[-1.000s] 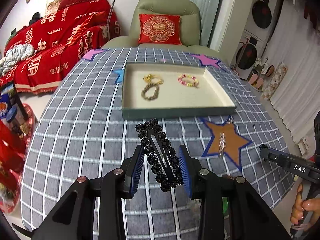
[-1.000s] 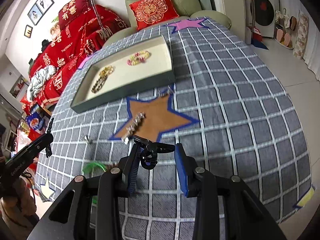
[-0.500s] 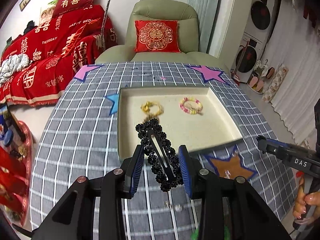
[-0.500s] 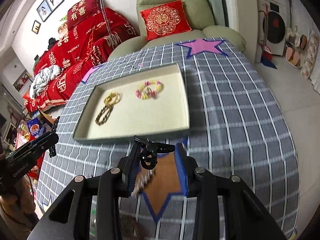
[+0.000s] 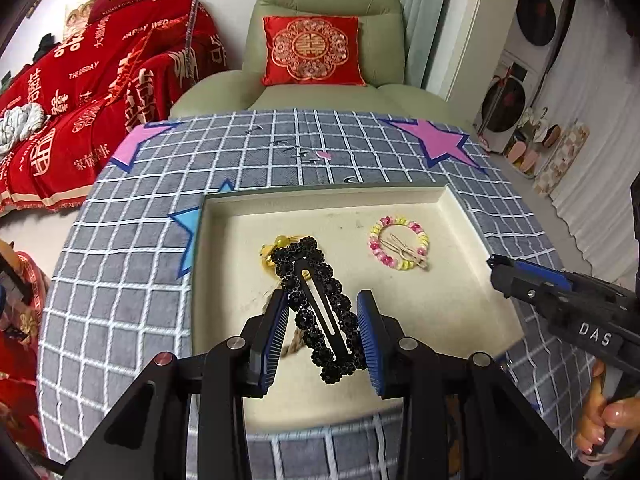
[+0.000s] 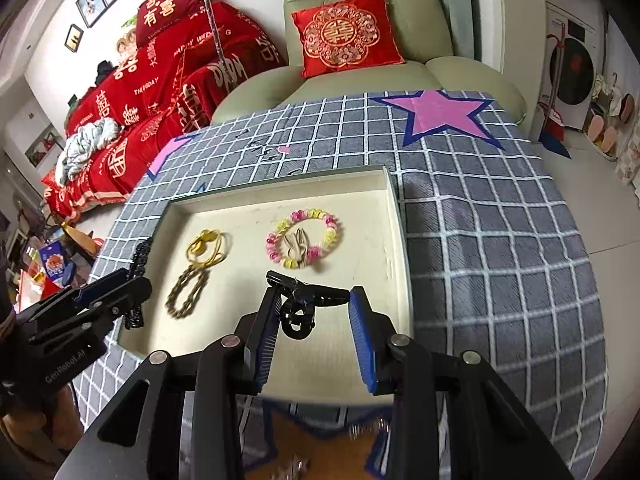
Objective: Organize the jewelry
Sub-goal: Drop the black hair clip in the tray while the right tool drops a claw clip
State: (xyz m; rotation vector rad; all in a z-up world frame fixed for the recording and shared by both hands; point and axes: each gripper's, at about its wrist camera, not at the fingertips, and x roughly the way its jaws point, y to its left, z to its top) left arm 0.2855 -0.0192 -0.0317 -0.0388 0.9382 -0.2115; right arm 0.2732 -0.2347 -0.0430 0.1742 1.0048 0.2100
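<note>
Over the cream tray on the checked tabletop, the left tongs grip a black beaded hair clip, held above a yellow hair tie; a pink-and-yellow bead bracelet lies to the right. From the right wrist, the right tongs pinch a small black claw clip above the same tray, just in front of the bracelet.

A tray sits on the table; in it a chain lies left of a bead bracelet. An armchair stands behind the table.
</note>
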